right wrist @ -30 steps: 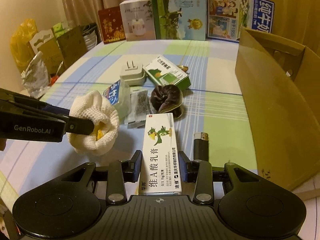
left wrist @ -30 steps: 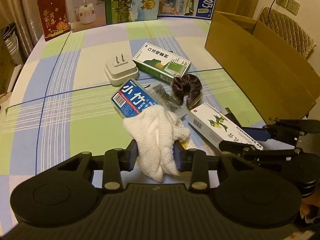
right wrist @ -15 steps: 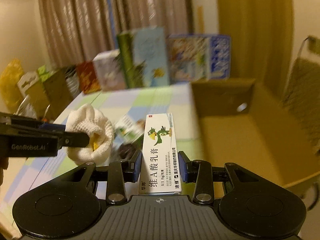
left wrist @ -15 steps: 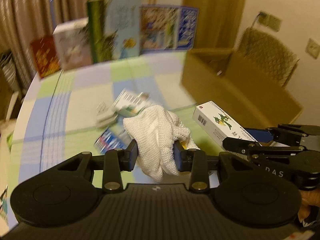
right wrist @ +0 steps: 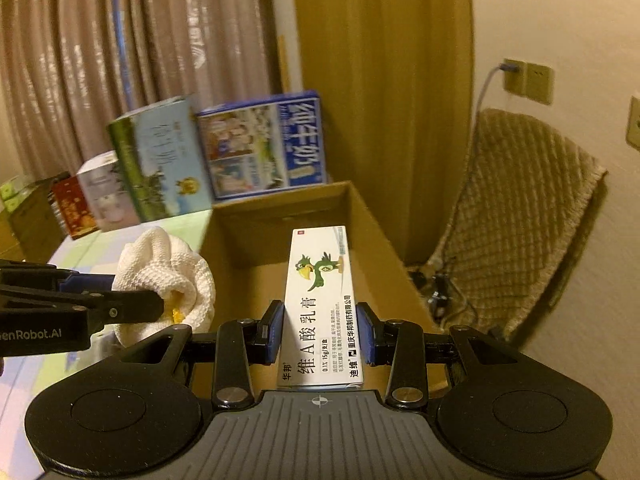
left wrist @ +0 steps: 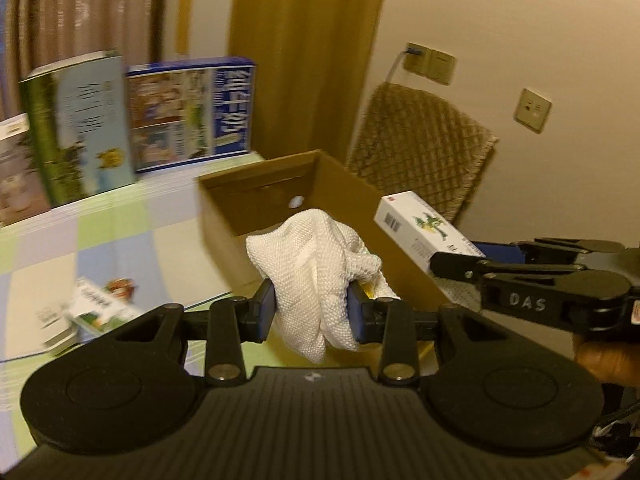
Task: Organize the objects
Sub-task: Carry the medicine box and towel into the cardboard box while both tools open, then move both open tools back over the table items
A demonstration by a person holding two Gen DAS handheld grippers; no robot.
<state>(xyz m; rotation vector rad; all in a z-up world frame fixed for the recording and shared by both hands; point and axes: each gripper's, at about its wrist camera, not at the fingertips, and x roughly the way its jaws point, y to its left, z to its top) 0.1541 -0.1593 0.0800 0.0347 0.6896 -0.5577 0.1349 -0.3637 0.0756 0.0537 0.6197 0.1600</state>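
Left gripper point(left wrist: 311, 312) was clenched on the white mesh bundle point(left wrist: 316, 264); right gripper point(right wrist: 320, 330) was clamped on the ointment carton point(right wrist: 322, 308), both held up over the near end of the open cardboard box point(left wrist: 260, 196) ahead of the fingertips. Judgement: carry each load past the near wall, lower it inside, and only then release, one side at a time. The carton stuck out well beyond the right fingers and could catch the rim.

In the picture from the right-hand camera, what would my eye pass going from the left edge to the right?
Left claw → white mesh cloth → white ointment box with the green parrot → cardboard box wall → quilted chair back → wall socket.
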